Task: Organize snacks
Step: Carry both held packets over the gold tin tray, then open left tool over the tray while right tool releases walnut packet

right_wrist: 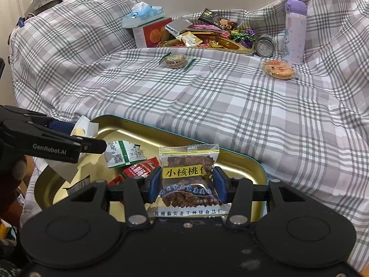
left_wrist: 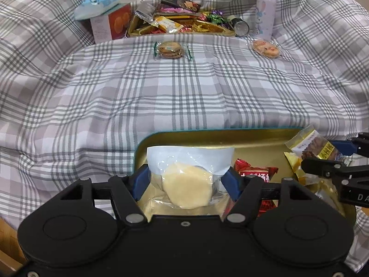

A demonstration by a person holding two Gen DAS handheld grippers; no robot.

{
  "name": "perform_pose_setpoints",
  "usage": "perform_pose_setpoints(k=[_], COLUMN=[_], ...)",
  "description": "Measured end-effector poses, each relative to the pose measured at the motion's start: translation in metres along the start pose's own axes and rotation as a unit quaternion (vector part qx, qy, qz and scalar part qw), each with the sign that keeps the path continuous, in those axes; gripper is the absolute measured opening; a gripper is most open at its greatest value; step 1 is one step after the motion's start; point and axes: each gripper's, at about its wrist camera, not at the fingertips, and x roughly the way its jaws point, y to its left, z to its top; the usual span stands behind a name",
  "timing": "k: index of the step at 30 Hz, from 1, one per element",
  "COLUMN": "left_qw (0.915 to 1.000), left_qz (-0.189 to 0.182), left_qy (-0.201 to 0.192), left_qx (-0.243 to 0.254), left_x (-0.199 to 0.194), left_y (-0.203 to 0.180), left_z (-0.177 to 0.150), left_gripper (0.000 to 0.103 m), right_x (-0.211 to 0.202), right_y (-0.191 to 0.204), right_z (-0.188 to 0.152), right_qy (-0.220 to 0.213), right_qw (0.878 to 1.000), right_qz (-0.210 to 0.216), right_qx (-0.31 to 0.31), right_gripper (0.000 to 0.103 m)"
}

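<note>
**Readable text**

Left gripper, side of its arm: white "GenRobot.AI". Walnut packet, yellow band: "小核桃", last character cut off by a pad; a white strip along the bottom carries a maker's line in Chinese, too small to be sure of. Right gripper body: "DA", rest cropped. Red packet: white Chinese characters, partly hidden. Green-white packet: QR code, small print unreadable.

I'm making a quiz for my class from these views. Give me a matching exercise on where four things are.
1. walnut packet
2. purple bottle
3. tissue pack
4. red snack packet

a. on top of a box
b. lying in the near gold tray
c. standing on the checked cloth
d. between the right tongs

Pairs: 1-d, 2-c, 3-a, 4-b
</note>
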Motion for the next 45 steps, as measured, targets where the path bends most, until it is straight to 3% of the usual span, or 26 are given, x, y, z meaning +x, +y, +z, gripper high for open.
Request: perform_pose_setpoints(k=[18, 32, 45], left_qw=[0.9963, 0.9984, 0.9987], left_qz=[0.035, 0.037, 0.04], left_qy=[-0.051, -0.026, -0.007], left_qx=[0.06, 0.033, 0.031], left_x=[-0.024, -0.016, -0.004], left_y=[-0.018, -0.013, -0.018], left_z=[0.006, 0.005, 0.011], left_gripper=[0.075, 0.075, 0.074], right_x=[0.005, 0.004, -0.001], right_y=[0.005, 0.001, 0.003], right_z=[0.003, 0.005, 0.007], right_qy=[-0.001, 0.005, -0.016], right_qw=[1.0, 0.999, 0.999], right_qz=[0.017, 0.041, 0.03], right_qx=[-0.008, 0.021, 0.014], right_gripper=[0.05, 0.052, 0.052])
